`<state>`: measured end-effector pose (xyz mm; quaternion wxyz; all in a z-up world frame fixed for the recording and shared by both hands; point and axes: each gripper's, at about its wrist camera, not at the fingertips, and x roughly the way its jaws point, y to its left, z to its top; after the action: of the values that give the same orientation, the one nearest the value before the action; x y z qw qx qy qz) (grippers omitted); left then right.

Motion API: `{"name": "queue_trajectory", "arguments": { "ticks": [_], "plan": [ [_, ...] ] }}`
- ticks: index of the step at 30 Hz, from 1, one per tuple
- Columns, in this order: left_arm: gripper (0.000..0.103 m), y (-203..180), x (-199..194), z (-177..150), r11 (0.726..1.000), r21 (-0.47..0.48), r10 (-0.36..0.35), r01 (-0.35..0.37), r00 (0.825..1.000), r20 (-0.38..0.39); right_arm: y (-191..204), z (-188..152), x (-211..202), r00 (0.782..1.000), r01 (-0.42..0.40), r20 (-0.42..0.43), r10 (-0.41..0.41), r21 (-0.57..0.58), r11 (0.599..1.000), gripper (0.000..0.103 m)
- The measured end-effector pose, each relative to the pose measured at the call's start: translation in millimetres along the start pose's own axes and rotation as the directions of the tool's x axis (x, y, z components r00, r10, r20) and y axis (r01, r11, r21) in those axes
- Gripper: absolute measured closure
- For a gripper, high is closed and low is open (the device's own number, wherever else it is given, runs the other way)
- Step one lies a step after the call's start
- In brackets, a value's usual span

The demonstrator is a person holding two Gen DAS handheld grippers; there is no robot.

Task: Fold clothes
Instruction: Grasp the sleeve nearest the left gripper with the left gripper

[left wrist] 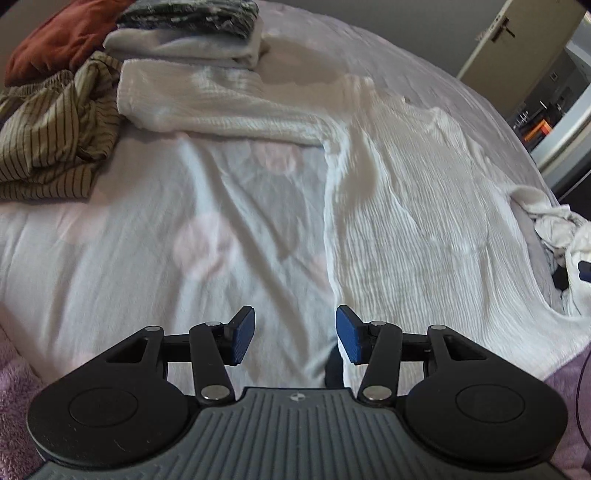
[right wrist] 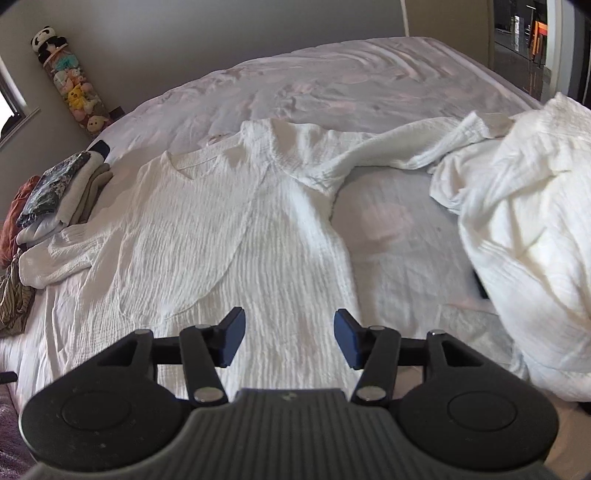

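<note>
Shirt (right wrist: 229,229), white and crinkled, is laid flat on the bed (right wrist: 332,85), neck toward twelve o'clock in the right wrist view. One sleeve (right wrist: 388,147) is stretched toward two o'clock, the other (left wrist: 207,107) toward ten o'clock in the left wrist view. No fold is seen in it yet, so its folding is judged to be only at the start: body spread, sleeves and hem still to be turned in.

A folded stack (left wrist: 192,33) is seen at eleven o'clock in the left wrist view, so part of the task is taken as done. Just beside it, at nine o'clock, a striped garment (left wrist: 48,140) and a rust one (left wrist: 62,33) lie crumpled, and a white heap (right wrist: 524,229) is piled at three o'clock in the right wrist view. These are judged to be left.

The left gripper (left wrist: 291,334) is held with its jaws spread, nothing between the pads, above the shirt's left edge and the sheet beside it. The right gripper (right wrist: 290,338) is likewise spread and empty, over the lower body of the shirt. Whether either touches the cloth cannot be told.
</note>
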<state>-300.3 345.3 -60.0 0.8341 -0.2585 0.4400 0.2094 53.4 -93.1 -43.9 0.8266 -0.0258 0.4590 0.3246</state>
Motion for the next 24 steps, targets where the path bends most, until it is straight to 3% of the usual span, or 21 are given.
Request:
{"name": "queue_trajectory", "arguments": {
  "ticks": [10,14,18,20,24],
  "plan": [
    [0.055,1.2,14.6,25.0,0.994,-0.028,0.113,-0.110,0.982,0.153,72.3,-7.5,59.0,0.995,-0.041,0.085,0.045,-0.039,0.998,0.042],
    [0.042,8.4,18.8,35.8,0.989,-0.053,0.150,-0.142,0.963,0.225,75.1,-25.2,77.1,0.995,-0.006,0.104,0.011,-0.047,0.999,0.038],
    [0.035,17.0,26.8,50.3,0.977,-0.061,0.212,-0.203,0.944,0.254,72.5,-34.4,85.7,0.994,0.021,0.112,-0.015,-0.048,0.999,0.037],
    [0.034,21.6,33.4,58.1,0.969,-0.058,0.249,-0.242,0.934,0.255,74.1,-34.4,86.6,0.992,0.014,0.124,-0.006,-0.062,0.998,0.031],
    [0.034,38.0,47.0,74.5,0.957,-0.093,0.289,-0.274,0.921,0.261,76.5,-37.7,93.1,0.992,0.027,0.123,-0.017,-0.077,0.997,0.030]
  ]
}}
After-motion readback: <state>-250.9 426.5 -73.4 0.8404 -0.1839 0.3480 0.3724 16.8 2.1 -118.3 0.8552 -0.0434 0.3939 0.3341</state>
